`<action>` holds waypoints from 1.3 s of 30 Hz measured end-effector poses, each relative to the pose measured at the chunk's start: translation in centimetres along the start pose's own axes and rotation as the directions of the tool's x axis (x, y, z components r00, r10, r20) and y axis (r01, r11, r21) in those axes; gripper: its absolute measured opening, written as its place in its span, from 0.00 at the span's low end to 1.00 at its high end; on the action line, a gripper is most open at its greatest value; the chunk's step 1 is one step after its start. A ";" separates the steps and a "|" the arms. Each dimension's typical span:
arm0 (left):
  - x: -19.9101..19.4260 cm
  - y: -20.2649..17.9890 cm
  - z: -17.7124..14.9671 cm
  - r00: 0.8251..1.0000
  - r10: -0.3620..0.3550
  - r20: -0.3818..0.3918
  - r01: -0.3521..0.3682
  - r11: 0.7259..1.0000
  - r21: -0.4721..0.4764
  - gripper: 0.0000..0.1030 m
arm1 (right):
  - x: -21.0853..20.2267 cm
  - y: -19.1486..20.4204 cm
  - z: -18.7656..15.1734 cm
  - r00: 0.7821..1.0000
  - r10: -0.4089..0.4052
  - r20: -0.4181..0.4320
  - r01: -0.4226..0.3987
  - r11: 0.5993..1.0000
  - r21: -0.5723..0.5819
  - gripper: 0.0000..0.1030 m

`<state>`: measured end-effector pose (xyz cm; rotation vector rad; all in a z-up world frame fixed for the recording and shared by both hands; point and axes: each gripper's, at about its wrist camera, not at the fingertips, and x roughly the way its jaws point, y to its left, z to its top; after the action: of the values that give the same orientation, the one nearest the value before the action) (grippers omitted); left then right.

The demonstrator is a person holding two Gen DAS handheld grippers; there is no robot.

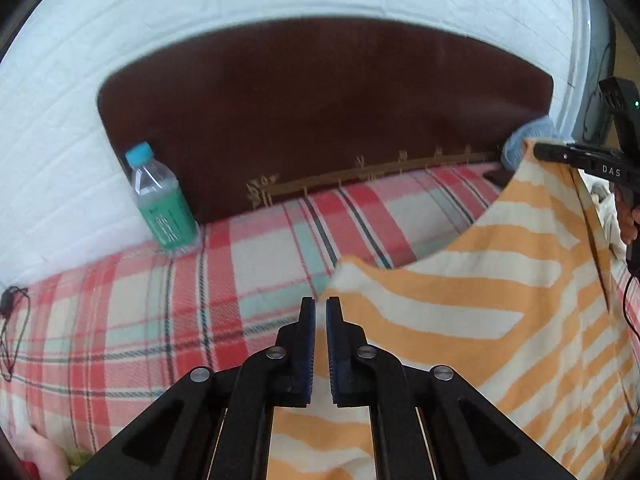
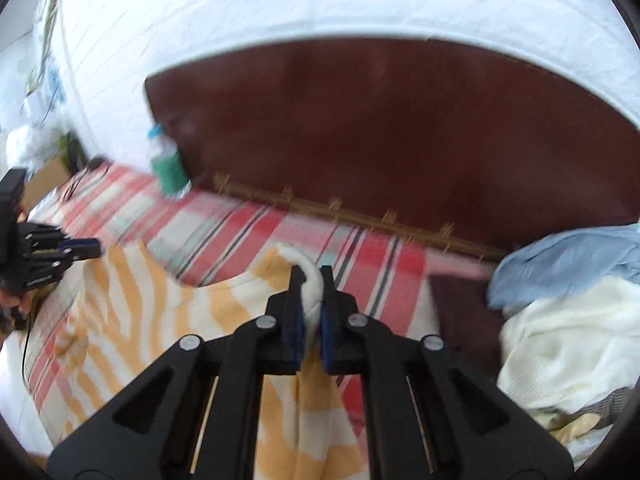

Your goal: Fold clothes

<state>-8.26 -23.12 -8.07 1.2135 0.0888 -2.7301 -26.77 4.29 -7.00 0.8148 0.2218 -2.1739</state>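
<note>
Above the red plaid bedsheet (image 1: 224, 264), both grippers pinch top corners of the orange-and-cream striped cloth garment (image 1: 480, 300) (left gripper (image 1: 320, 308), right gripper (image 2: 310, 276)), hanging it spread, probably to square it for folding.

The garment (image 1: 460, 320) is of soft cloth with wide orange and cream stripes. It is lifted by two upper corners above the plaid bed (image 1: 160, 300), so its top edge sags in a curve between them. The lower part hangs down toward the bed. One cream corner (image 2: 310, 280) is bunched and pinched; the opposite corner is held up too.
</note>
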 end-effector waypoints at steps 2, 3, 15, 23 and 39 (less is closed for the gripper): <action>-0.9 0.7 1.0 0.999 0.017 0.046 -0.015 0.999 -0.032 0.04 | 0.8 -0.5 0.2 1.000 -0.019 0.004 0.019 1.000 0.023 0.08; -0.8 0.9 1.3 0.999 -0.004 0.043 0.005 0.999 -0.039 0.04 | 1.3 -0.7 0.2 1.000 -0.028 0.002 0.028 0.999 0.033 0.08; 8.0 -0.5 -5.0 0.957 -0.096 -0.274 0.115 0.992 0.054 0.83 | 7.5 -2.0 -6.3 0.970 0.019 -0.241 -0.002 0.998 0.067 0.16; 7.9 -1.6 -6.1 0.959 -0.085 -0.271 0.112 0.990 0.085 0.34 | 7.7 -3.2 -8.1 0.960 0.050 -0.274 -0.024 0.995 0.097 0.60; 5.1 1.0 -2.7 0.988 0.063 -0.142 -0.061 0.998 0.017 0.74 | 7.2 -5.2 -3.8 0.994 -0.003 -0.113 0.022 0.986 0.167 0.09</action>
<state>-9.46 -24.38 -13.61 1.3891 0.0492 -2.5928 -32.22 4.94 -14.95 1.0345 0.1004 -2.1823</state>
